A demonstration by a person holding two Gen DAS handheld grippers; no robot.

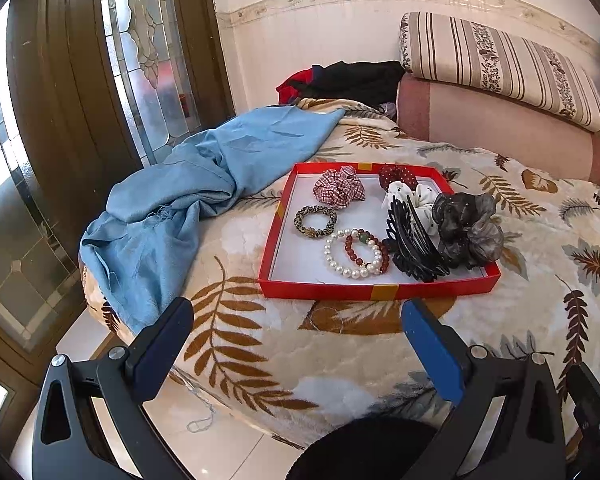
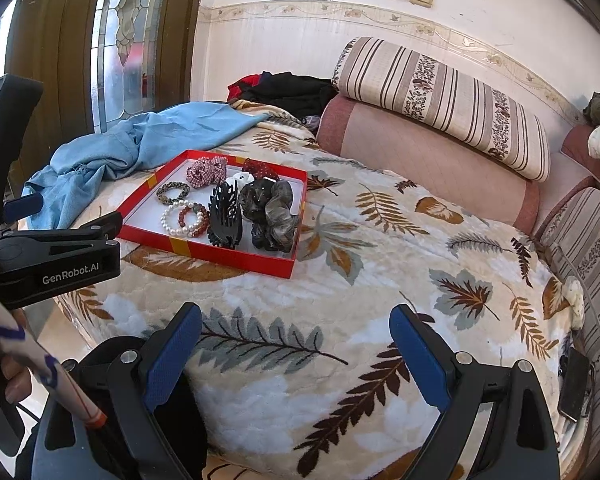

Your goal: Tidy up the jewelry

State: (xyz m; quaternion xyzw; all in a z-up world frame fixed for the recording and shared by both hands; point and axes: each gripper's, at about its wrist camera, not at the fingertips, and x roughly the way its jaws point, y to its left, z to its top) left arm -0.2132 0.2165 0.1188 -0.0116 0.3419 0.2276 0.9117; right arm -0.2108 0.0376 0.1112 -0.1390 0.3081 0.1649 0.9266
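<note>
The red tray (image 1: pixel 380 292) of jewelry is lying just ahead of the left claw (image 1: pixel 296 336), its long side running across the fingers; that claw is nearer. The right claw (image 2: pixel 296 344) is sitting farther back, tray ahead-left. Both are gaping wide, holding nothing. "GenRobot.AI" is showing on the left claw's body.

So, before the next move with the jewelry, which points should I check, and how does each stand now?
1. Left tool open and holding nothing: ok.
2. Right tool open and holding nothing: ok.
3. Red tray lies flat on the blanket: ok.
4. Pearl bracelet and red bead bracelet are apart: not ok, they overlap.
5. Black hair claw is clear of the bracelets: cannot tell.
6. Blue cloth stays outside the tray: ok.
</note>
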